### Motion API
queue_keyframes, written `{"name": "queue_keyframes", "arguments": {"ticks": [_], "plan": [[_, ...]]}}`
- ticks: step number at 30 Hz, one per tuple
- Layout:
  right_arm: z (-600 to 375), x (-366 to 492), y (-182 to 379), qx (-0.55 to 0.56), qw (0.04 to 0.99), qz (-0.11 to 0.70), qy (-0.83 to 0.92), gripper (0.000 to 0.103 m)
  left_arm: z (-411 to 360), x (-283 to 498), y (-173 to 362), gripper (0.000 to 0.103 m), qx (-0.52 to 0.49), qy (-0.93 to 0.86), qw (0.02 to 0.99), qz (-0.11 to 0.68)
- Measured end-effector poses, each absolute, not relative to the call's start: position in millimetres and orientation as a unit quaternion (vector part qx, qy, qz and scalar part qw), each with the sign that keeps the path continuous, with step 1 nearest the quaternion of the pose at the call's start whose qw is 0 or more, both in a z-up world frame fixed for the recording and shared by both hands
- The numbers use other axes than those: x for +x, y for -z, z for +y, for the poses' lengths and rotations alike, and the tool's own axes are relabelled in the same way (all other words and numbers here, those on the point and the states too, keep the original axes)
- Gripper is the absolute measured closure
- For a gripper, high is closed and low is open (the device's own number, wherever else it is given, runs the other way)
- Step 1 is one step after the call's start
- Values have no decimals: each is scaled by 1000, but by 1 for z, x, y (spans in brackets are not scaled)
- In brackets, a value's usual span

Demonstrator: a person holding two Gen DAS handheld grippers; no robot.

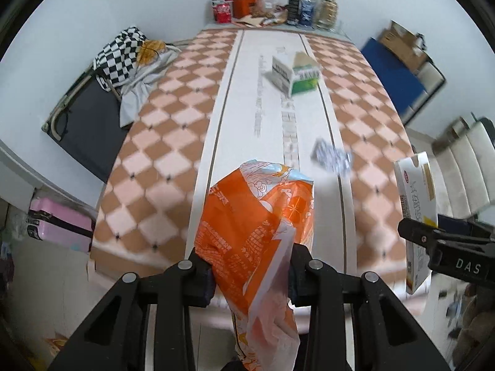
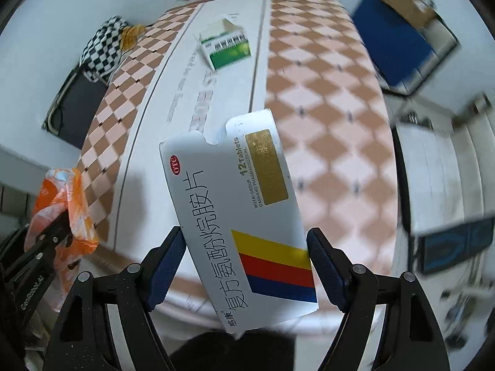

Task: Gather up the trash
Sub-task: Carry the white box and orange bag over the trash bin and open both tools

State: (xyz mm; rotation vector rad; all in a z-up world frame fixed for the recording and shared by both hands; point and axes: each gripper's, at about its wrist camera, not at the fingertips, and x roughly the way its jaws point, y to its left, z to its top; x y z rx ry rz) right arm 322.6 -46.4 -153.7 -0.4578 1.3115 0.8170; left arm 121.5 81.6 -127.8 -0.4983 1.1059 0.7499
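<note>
My left gripper (image 1: 252, 273) is shut on an orange snack wrapper (image 1: 256, 216) and holds it above the near end of the table; the wrapper also shows in the right wrist view (image 2: 65, 204). My right gripper (image 2: 246, 266) is shut on a white medicine box (image 2: 235, 204) with yellow, red and blue stripes; the box shows at the right of the left wrist view (image 1: 417, 204). A green and white carton (image 1: 292, 72) (image 2: 224, 46) lies further along the table. A crumpled foil blister pack (image 1: 332, 156) lies mid-table.
The table has a checkered cloth (image 1: 173, 108) with a white centre strip. Bottles and cans (image 1: 272, 3) stand at the far end. A chair with checkered cloth (image 1: 120, 52) is left, a pink suitcase (image 1: 58, 224) lower left, a blue box (image 1: 393, 74) right.
</note>
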Motion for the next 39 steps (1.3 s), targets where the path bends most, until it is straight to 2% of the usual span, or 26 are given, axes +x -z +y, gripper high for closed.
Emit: {"name": "queue_keyframes", "arguments": {"ticks": [6, 10, 15, 18, 21, 24, 25, 26, 28, 30, 33, 34, 35, 39], "plan": [[-124, 220, 183, -136, 687, 640, -318, 22, 35, 56, 164, 72, -261, -309, 734, 545], [-165, 168, 224, -102, 666, 680, -290, 22, 12, 26, 214, 72, -309, -286, 700, 577], [-203, 125, 302, -84, 636, 724, -254, 22, -2, 7, 310, 72, -398, -260, 636, 608], [-218, 112, 362, -69, 614, 751, -233, 22, -6, 8, 365, 68, -421, -250, 614, 619], [-226, 104, 427, -56, 600, 769, -214, 22, -9, 15, 424, 63, -435, -235, 597, 632], [-231, 97, 491, -48, 588, 783, -198, 22, -8, 20, 480, 43, -446, -228, 578, 644], [-231, 95, 510, -44, 584, 787, -197, 22, -8, 20, 492, 37, -448, -228, 576, 645], [-231, 93, 526, -44, 580, 790, -194, 22, -8, 21, 505, 35, -447, -231, 574, 647], [-231, 88, 559, -40, 577, 794, -190, 22, -7, 21, 526, 16, -446, -236, 569, 650], [-228, 88, 587, -32, 569, 799, -194, 21, -5, 14, 537, 6, -448, -243, 565, 649], [-223, 86, 623, -16, 561, 803, -200, 20, -3, 5, 548, 6, -441, -257, 568, 646], [-222, 86, 632, -11, 562, 802, -204, 13, -3, 0, 548, 6, -436, -262, 571, 644], [-222, 86, 638, -5, 562, 800, -209, 0, -3, -4, 548, 6, -427, -267, 575, 644], [-216, 86, 648, -12, 570, 790, -223, 0, -5, -12, 544, 6, -374, -296, 587, 654]]}}
